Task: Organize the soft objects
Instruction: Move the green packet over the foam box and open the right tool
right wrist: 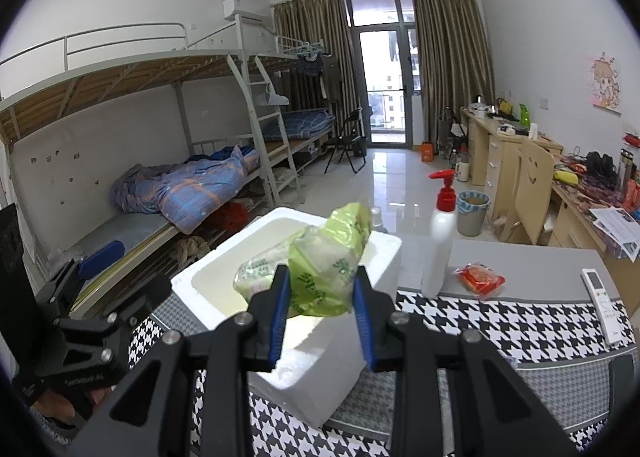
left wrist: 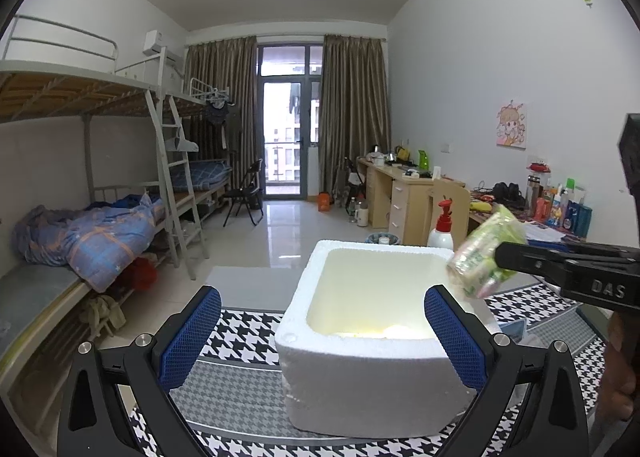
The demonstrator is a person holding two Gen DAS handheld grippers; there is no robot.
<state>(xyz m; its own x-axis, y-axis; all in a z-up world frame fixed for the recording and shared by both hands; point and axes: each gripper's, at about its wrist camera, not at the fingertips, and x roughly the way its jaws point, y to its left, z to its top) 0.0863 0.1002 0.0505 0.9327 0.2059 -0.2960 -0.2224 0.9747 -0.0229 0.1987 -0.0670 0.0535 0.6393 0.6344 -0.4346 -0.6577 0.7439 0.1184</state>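
Observation:
A white foam box stands open on the houndstooth tablecloth; it also shows in the right wrist view. My right gripper is shut on a green soft tissue pack and holds it above the box's right rim. In the left wrist view the pack hangs over the box's right edge from the right gripper. My left gripper is open and empty, its blue pads either side of the box front. A red soft packet lies on the table to the right.
A white pump bottle with red top stands behind the box's right side. A white remote lies at the table's right. Bunk beds line the left wall, desks the right wall.

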